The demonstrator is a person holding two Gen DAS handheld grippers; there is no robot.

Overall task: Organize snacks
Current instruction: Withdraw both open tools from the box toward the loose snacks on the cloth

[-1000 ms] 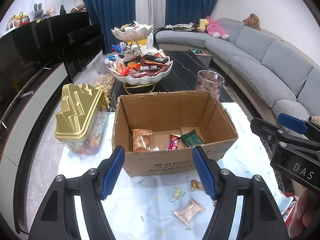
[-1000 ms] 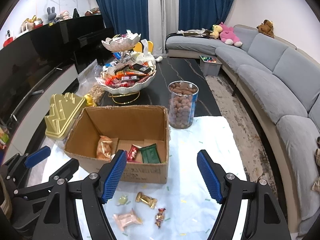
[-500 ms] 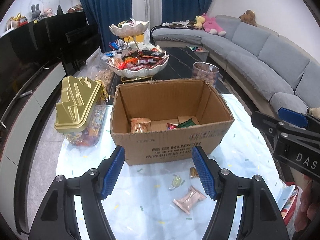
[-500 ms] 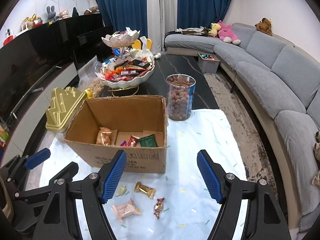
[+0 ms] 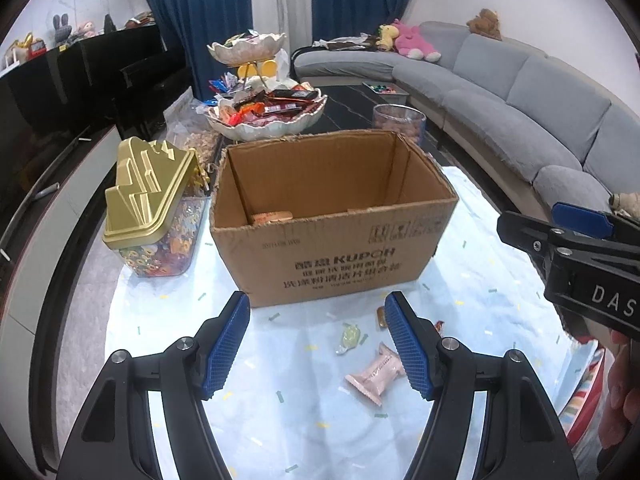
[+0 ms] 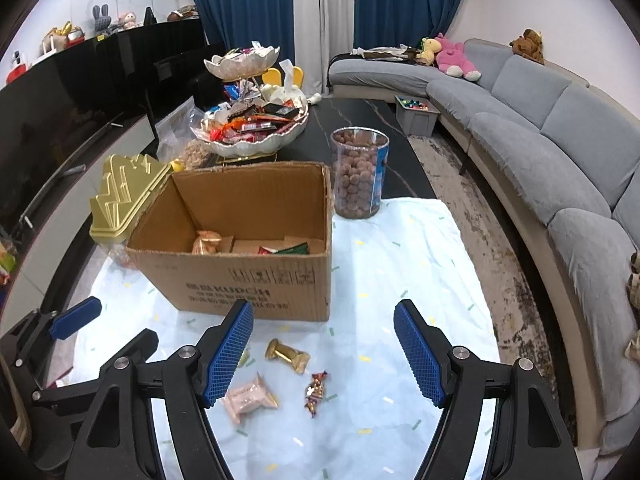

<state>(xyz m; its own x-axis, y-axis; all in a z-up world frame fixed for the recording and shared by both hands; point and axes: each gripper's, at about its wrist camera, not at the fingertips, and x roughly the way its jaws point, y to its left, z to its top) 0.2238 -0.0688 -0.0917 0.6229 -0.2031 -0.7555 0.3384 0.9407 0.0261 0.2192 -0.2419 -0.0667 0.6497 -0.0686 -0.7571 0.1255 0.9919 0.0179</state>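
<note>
Left claw (image 5: 318, 338) in foreground, jaws apart, nothing between blue pads (image 5: 226, 344). Cardboard box (image 5: 332, 240) upright on pale blue cloth (image 5: 280, 400) covering desk, top open, printed side facing camera. Gold-lidded container (image 5: 152, 208) just left of box. Loose on cloth before box: pink packet (image 5: 376, 372), pale green candy (image 5: 349, 336), gold-wrapped candy (image 5: 380, 316) partly hidden by right pad. Right claw (image 5: 580, 236) enters from right edge. Two-tier snack dish (image 5: 264, 116) and clear jar (image 5: 400, 122) behind box. Grey sofa (image 5: 520, 108) at right.
</note>
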